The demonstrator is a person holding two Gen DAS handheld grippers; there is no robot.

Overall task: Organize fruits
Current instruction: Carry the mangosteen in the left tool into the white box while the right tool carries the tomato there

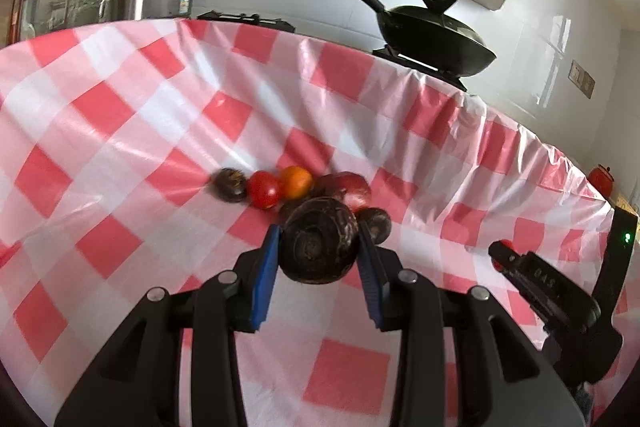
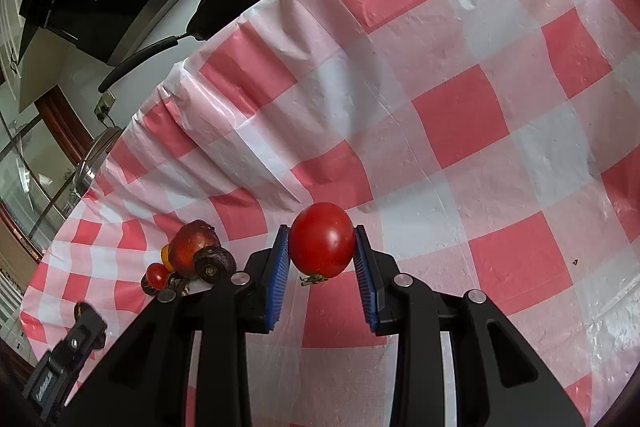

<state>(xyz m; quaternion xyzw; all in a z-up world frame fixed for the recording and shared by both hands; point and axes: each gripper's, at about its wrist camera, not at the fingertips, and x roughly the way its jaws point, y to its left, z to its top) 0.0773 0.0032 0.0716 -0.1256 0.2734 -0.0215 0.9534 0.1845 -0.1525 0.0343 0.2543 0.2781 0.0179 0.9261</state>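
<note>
**Both grippers lifting fruit beside the pile**

Here, a red-and-white checked tablecloth [image 1: 120,115] carries a small fruit pile [image 1: 304,187]: a red apple, passion fruits, a tomato, an orange one. Nearest the pile, the left gripper [image 1: 318,247] is clenched on a dark passion fruit [image 1: 318,243], its stem scar facing the camera, probably lifted for sorting. Well right of the pile, the right gripper [image 2: 322,247] clamps a red tomato [image 2: 322,239], stem end pointing down, axis roughly upright.

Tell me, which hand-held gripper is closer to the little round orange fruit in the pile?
Left. The left hand-held gripper sits just in front of the small round orange fruit; the right hand-held gripper is off to the side.
</note>
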